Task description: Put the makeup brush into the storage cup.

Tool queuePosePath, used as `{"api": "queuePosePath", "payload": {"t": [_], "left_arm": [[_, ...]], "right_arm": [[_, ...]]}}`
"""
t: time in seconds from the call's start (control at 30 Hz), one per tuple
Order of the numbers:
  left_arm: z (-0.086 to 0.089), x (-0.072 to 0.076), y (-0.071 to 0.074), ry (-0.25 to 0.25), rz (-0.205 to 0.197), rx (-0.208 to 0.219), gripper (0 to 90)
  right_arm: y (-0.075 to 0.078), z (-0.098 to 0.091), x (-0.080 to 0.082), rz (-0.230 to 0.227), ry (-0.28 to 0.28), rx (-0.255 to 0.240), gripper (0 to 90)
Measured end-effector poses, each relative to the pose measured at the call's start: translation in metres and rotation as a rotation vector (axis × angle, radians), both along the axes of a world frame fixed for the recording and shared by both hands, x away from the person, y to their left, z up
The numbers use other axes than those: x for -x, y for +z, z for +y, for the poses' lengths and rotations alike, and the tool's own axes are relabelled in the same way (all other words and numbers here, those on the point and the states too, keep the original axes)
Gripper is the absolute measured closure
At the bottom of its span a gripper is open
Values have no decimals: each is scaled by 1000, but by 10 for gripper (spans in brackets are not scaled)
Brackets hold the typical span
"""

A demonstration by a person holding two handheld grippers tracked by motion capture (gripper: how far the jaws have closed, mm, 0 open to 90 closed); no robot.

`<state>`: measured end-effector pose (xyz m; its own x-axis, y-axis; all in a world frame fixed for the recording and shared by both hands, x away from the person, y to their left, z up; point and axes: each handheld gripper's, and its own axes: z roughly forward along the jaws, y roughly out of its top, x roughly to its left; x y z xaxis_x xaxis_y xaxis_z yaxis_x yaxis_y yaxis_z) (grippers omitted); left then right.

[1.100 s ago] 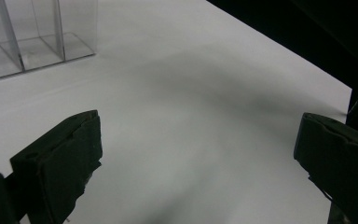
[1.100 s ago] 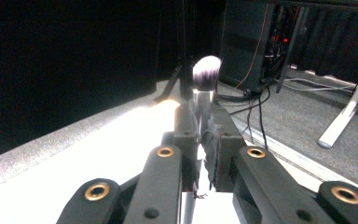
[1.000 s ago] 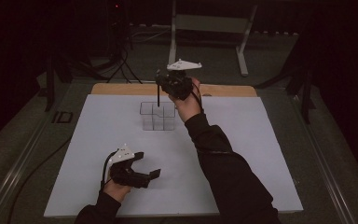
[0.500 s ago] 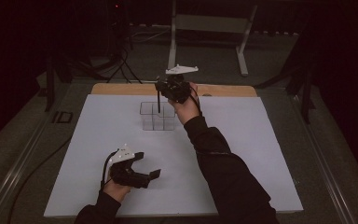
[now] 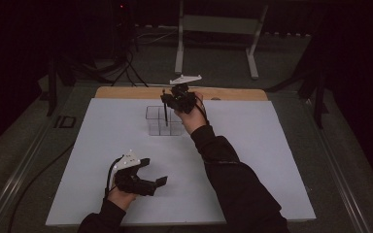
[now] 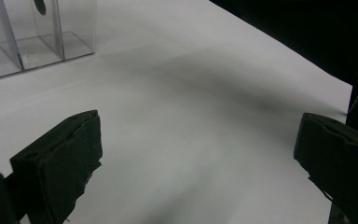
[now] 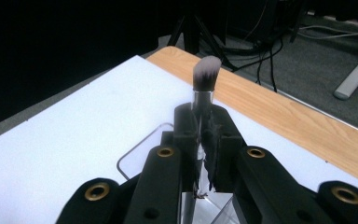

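Note:
My right gripper (image 5: 174, 101) is shut on a makeup brush (image 7: 206, 72), held upright with its grey-white bristles up. The brush's dark handle (image 5: 166, 114) points down into a clear compartmented organizer (image 5: 161, 126) at the middle back of the white sheet. In the right gripper view, the jaws (image 7: 203, 135) pinch the brush stem above the organizer's rim (image 7: 133, 161). My left gripper (image 5: 154, 171) rests at the front left with its jaws wide open and nothing between them (image 6: 200, 154). In the left gripper view, the organizer (image 6: 37, 37) stands at the top left, with the handle's tip (image 6: 39, 5) inside it.
A white sheet (image 5: 272, 160) covers the table, and a wooden strip (image 5: 126, 92) shows along its far edge. Behind the table a metal stand (image 5: 213, 24) and cables (image 5: 126, 73) lie on the dark floor. The person's dark right sleeve (image 5: 233, 179) crosses the sheet's front middle.
My right gripper has come down with the brush, so the handle reaches lower into the organizer. The left gripper has stayed where it was.

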<state>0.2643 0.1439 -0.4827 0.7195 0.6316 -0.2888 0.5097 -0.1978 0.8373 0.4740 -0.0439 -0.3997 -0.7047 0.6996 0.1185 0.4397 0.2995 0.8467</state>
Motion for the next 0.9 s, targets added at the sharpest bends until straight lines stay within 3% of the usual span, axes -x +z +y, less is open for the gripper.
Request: {"api": "queuePosePath", "payload": {"t": [0.63, 0.9], "left_arm": [[0, 0, -1, 0, 4, -1, 25], [0, 0, -1, -1, 1, -1, 25]], "right_arm": [[-21, 1, -4, 70, -4, 52, 838], [-35, 5, -6, 106, 3, 96, 836]]}}
